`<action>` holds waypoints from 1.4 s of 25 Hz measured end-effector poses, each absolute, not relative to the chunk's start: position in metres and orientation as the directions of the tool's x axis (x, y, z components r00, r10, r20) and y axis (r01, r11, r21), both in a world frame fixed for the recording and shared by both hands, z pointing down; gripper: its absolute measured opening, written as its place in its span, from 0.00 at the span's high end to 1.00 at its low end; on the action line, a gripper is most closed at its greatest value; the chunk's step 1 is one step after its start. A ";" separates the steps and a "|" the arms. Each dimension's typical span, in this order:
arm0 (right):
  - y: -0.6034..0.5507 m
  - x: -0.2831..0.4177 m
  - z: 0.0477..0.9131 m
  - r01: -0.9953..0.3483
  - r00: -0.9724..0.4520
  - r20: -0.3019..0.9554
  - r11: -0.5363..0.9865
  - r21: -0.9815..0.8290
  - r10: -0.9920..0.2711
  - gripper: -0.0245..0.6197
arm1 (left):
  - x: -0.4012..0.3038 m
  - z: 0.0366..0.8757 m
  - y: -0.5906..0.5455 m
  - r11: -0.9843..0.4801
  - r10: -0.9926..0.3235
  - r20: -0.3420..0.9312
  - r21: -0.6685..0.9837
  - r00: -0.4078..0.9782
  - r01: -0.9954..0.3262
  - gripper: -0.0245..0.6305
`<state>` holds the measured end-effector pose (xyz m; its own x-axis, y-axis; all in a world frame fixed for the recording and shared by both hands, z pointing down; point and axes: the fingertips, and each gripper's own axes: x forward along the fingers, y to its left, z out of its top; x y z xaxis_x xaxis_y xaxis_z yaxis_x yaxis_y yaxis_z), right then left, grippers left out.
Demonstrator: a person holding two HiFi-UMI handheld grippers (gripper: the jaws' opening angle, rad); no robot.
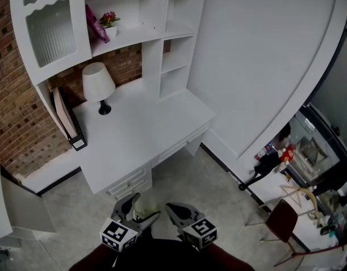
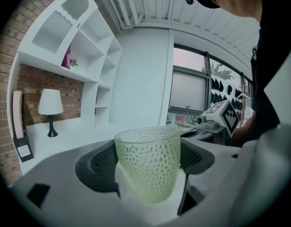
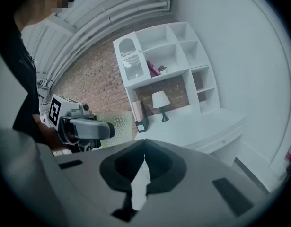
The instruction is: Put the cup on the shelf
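**Cup in your left gripper, well short of the shelf**

In your head view the curved white wall (image 1: 263, 55) fills the frame from 12 to 3 o'clock, and a brick wall (image 1: 15, 95) runs down the 9 o'clock edge. Against the brick stands the white shelf unit (image 1: 134, 35), at about 11 o'clock. It has open compartments and a ribbed-glass door (image 1: 52, 30) on its left side. Below it the white desk (image 1: 142, 134) spreads across the centre, with drawers on the edge facing you. Grey floor (image 1: 212, 188) lies between the desk and you.

On the desk, a white-shaded lamp (image 1: 98, 83) stands upright at 10 o'clock, under the shelf unit. A file holder (image 1: 66, 116) leans at the desk's far left end, near 9 o'clock. On the wide open shelf near 12 o'clock, a pink book (image 1: 97, 24) leans just beside a small pot of flowers (image 1: 109, 22).

Both grippers sit low at 6 o'clock, over the floor in front of the drawers.

Your left gripper (image 2: 146, 161) is clamped on the cup (image 2: 147, 150). It is a pale green, dimpled, see-through tumbler, upright with its mouth up, and a dark pad presses each side. The cup is well apart from the shelf unit.

Your right gripper (image 3: 144, 148) is clenched. Its tips meet and hold nothing, and it is just beside the left one, at its 3 o'clock.
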<state>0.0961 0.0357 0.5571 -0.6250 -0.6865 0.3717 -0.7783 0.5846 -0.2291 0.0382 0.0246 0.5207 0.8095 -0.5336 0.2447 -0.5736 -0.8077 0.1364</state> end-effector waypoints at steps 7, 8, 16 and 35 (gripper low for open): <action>-0.047 0.075 0.540 -0.786 -0.617 0.350 0.576 -0.227 -0.704 0.95 | 0.020 0.499 -0.062 -0.821 -0.536 0.219 0.088 0.815 -0.564 0.37; -0.060 0.073 0.538 -0.789 -0.613 0.350 0.571 -0.224 -0.709 0.95 | 0.016 0.497 -0.075 -0.823 -0.535 0.219 0.085 0.816 -0.562 0.37; -0.157 0.048 0.528 -0.812 -0.582 0.323 0.549 -0.197 -0.746 0.95 | -0.014 0.492 -0.167 -0.838 -0.509 0.220 0.091 0.832 -0.537 0.37; -0.268 0.039 0.530 -0.838 -0.545 0.318 0.516 -0.177 -0.776 0.95 | -0.031 0.502 -0.269 -0.850 -0.486 0.222 0.106 0.845 -0.516 0.37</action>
<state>0.0393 -0.2681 0.5299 -0.5452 -0.7758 0.3175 -0.8379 0.5164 -0.1768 -0.0313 -0.2686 0.5017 0.8453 -0.4858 0.2224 -0.5163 -0.8499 0.1057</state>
